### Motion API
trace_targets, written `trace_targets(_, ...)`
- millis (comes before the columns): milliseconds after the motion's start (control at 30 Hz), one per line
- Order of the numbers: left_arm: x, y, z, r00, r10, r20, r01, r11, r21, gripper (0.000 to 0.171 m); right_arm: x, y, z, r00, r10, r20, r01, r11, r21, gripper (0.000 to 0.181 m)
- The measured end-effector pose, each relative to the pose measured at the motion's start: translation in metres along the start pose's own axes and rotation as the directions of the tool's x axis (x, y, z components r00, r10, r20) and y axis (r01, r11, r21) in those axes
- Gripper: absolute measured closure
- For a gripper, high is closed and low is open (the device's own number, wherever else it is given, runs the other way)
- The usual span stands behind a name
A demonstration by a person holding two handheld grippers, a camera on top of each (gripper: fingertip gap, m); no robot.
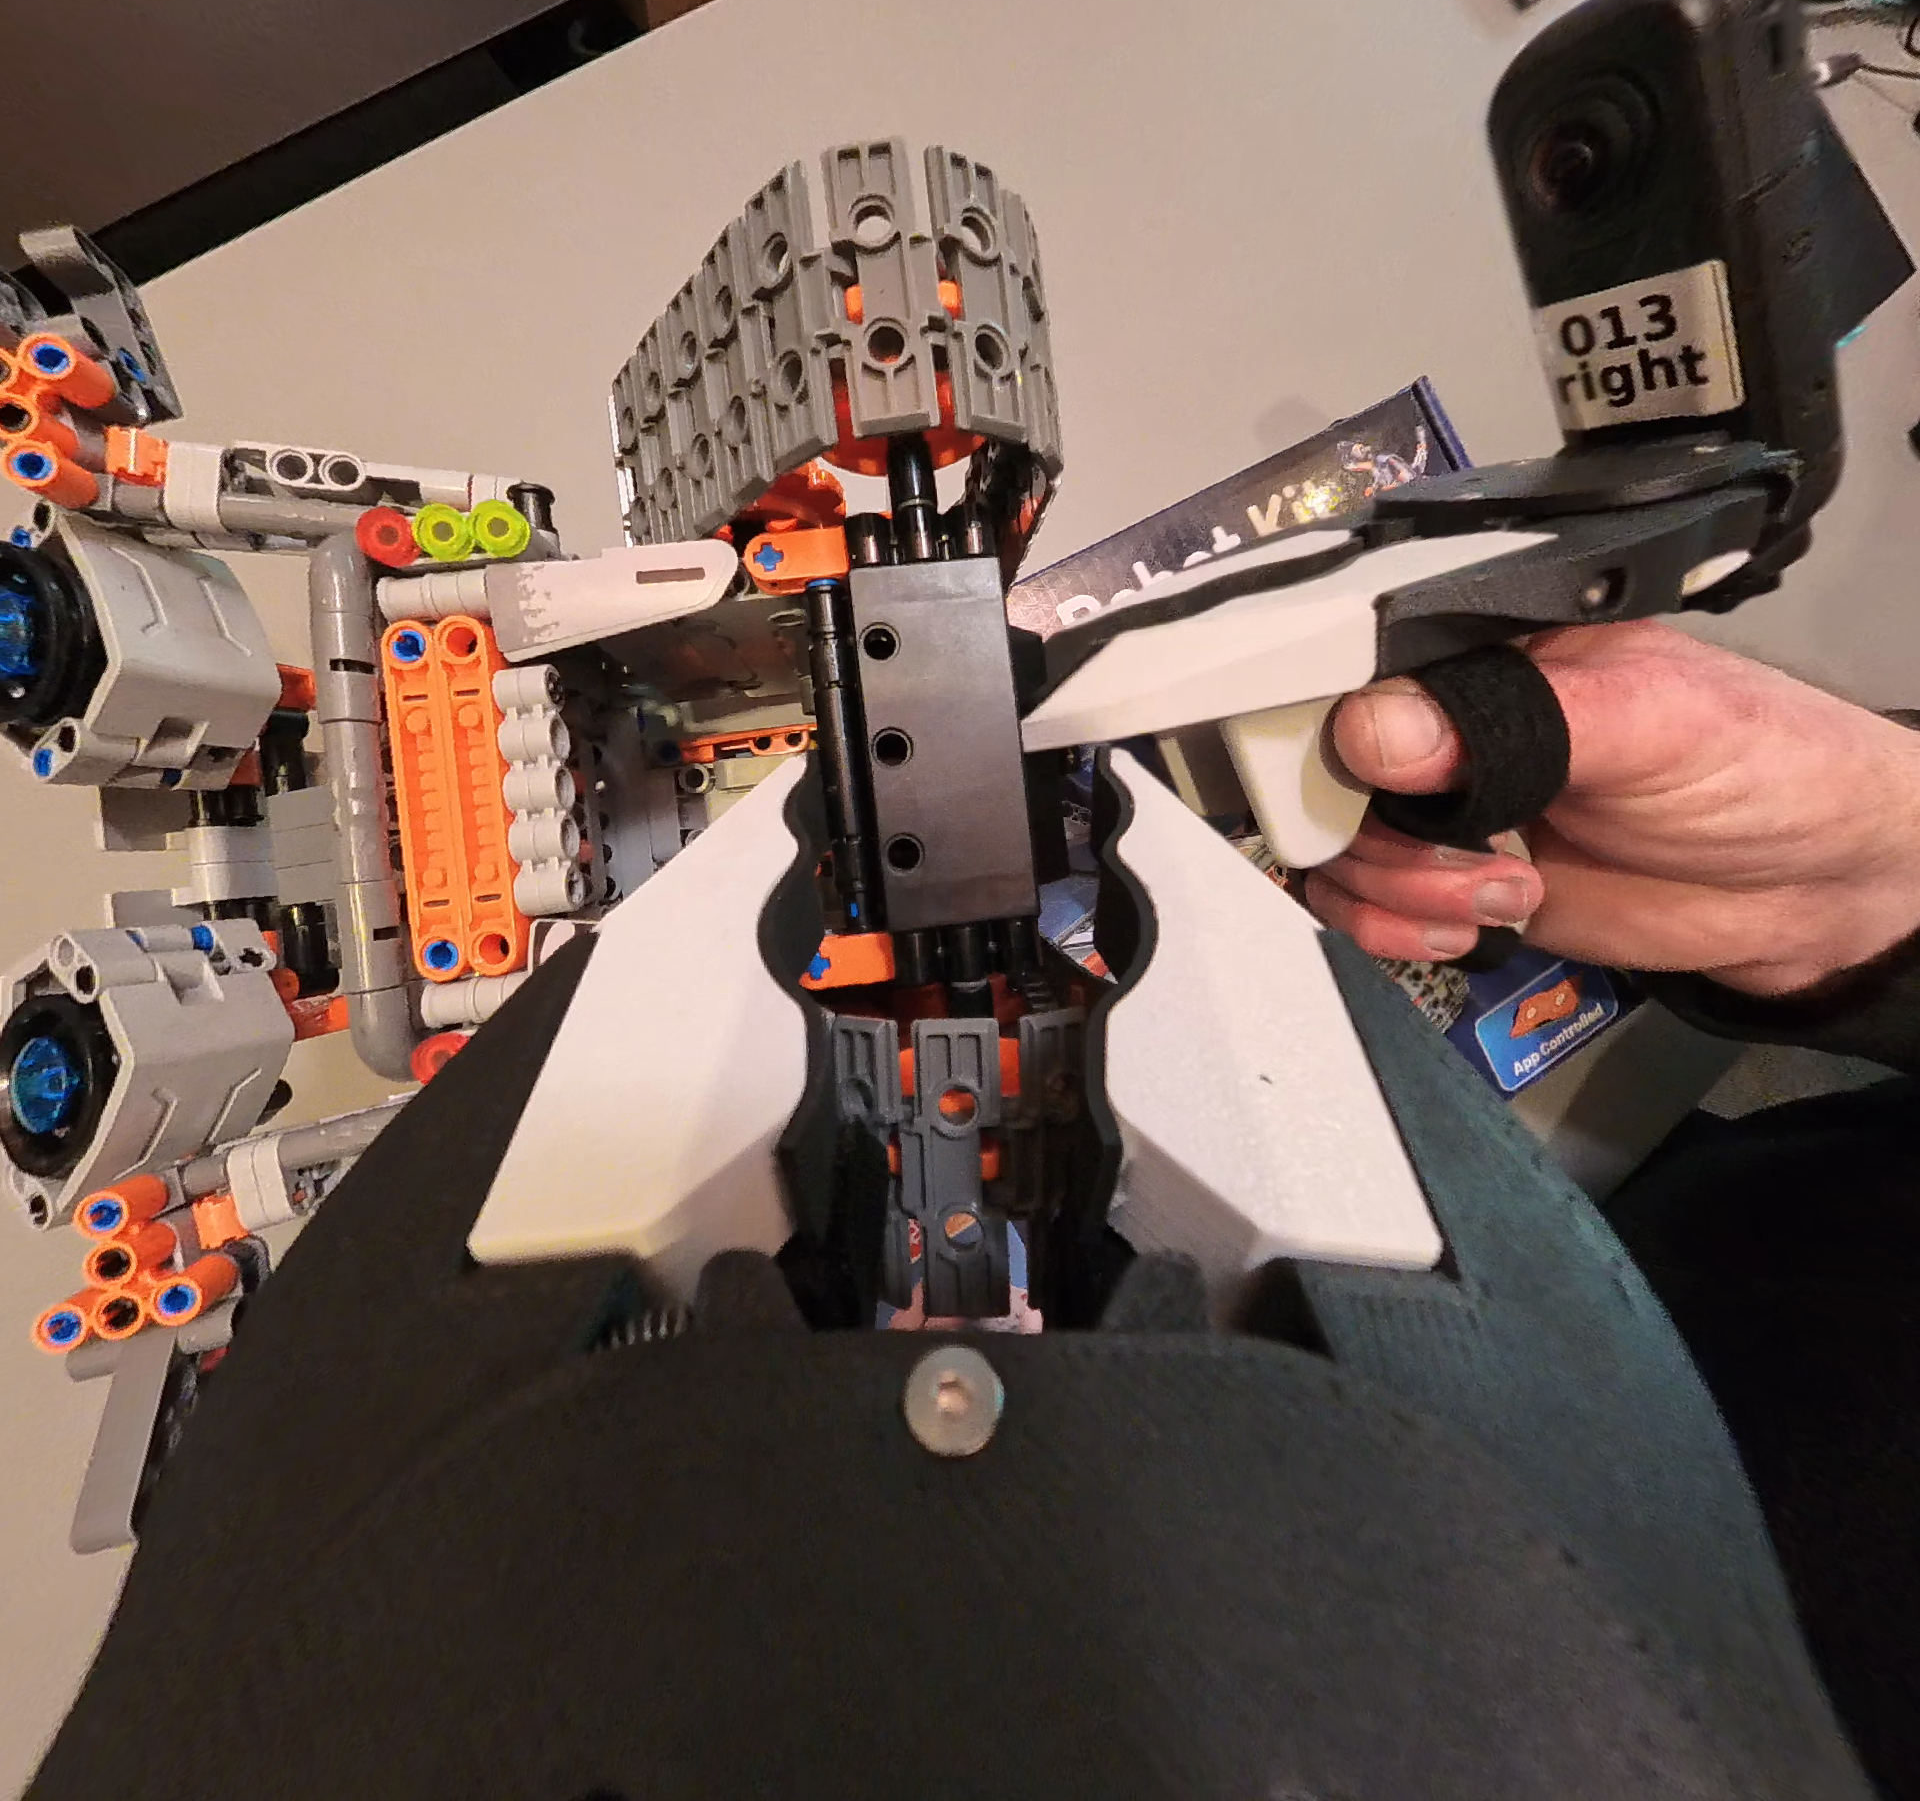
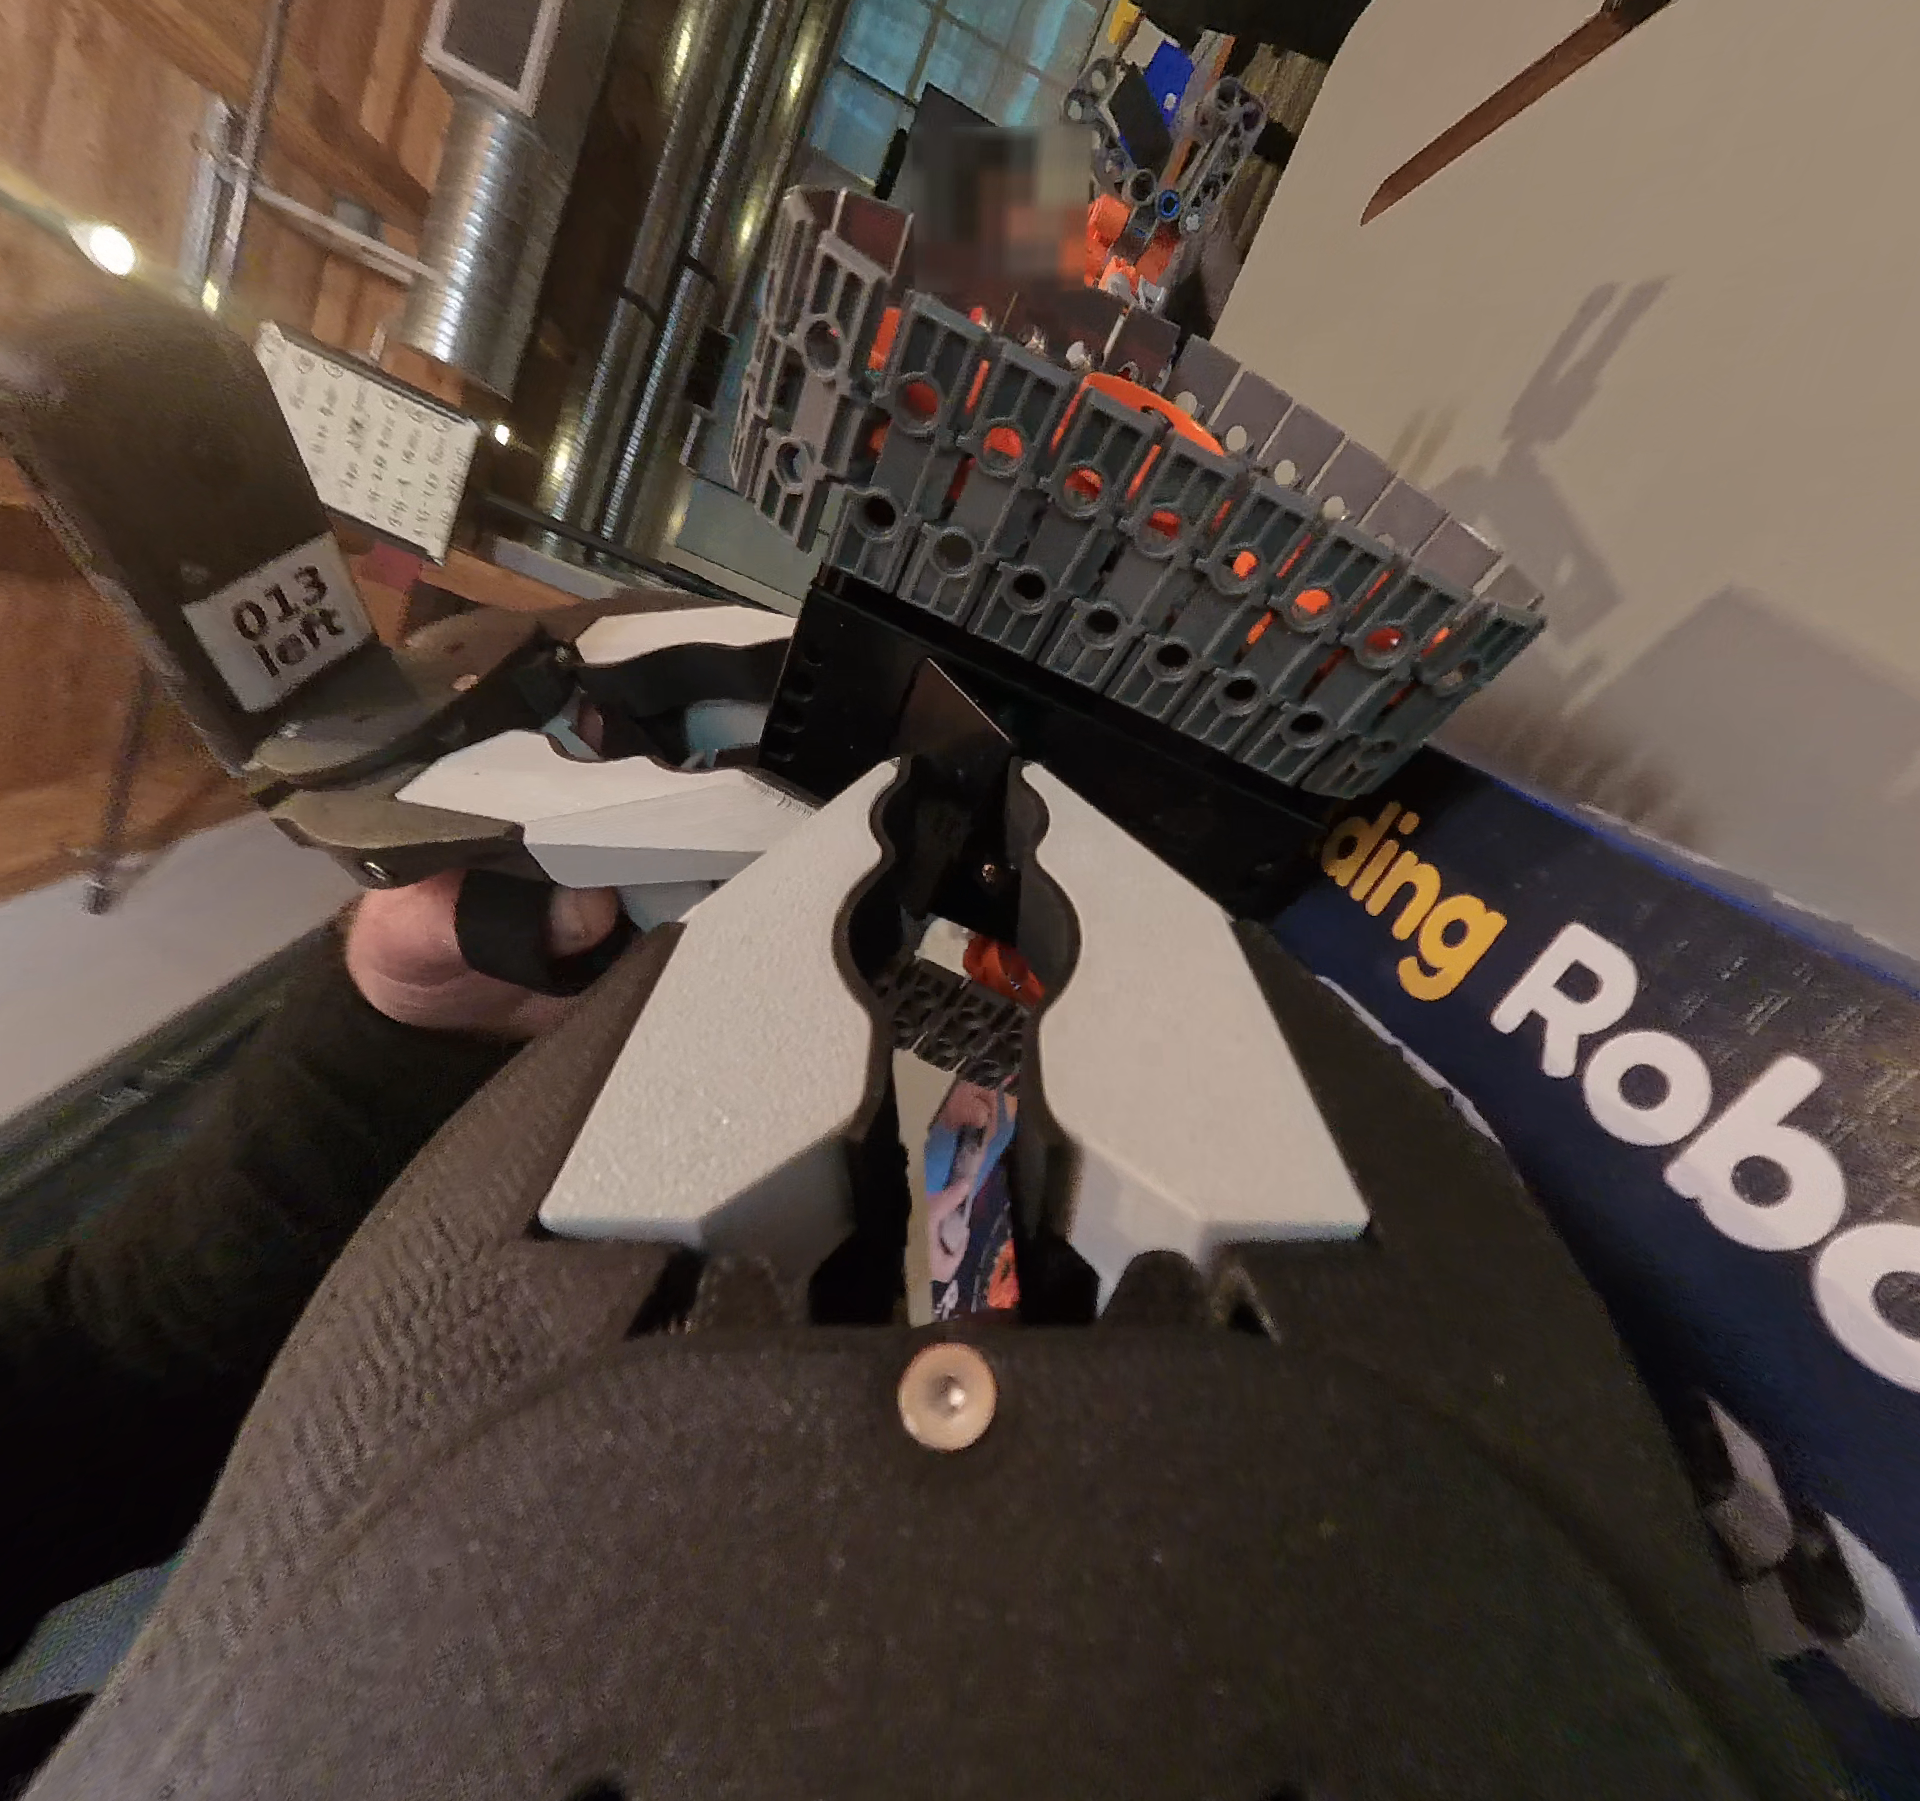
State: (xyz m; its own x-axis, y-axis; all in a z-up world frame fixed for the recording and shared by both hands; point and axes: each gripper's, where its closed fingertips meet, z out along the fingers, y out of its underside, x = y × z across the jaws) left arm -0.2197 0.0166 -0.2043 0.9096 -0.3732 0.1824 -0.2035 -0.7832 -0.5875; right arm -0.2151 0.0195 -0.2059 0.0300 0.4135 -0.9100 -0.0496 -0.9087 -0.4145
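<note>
Two grippers on one brick-built tracked robot model: left gripper pinches its black block below the grey track; right gripper pinches a black corner plate, blue box to the right.

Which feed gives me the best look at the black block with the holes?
The left wrist view: the black block faces the camera with its three holes visible, between the left tool's fingers. The right wrist view shows only its dark edge under the grey track.

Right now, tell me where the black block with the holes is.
Left wrist view, centre: the black block stands between the left gripper's fingertips, below the grey tread, the right gripper at its side.
</note>
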Motion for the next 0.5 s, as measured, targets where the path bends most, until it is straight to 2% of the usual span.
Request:
trace_targets(233, -0.0006, -0.0017, -0.0002, 0.999, -0.039, -0.022, 0.04, 0.999, 0.009, 0.124, 0.0019, -0.0036, 0.0015, 0.994, -0.089, -0.065, 0.091, 0.995, 0.03, 0.165)
trace_targets(367, -0.0003, -0.0025, 0.0003, 0.999, -0.048, -0.021, 0.048, 0.999, 0.016, 0.123, 0.0019, -0.0053, 0.0014, 0.997, -0.026, -0.068, 0.032, 0.995, 0.09, 0.166)
trace_targets(500, 0.0001, -0.0029, 0.001, 0.999, -0.053, -0.013, 0.053, 0.998, 0.022, 0.123, 0.0023, -0.0076, 0.0009, 0.995, 0.096, -0.021, -0.091, 0.981, 0.171, 0.168)
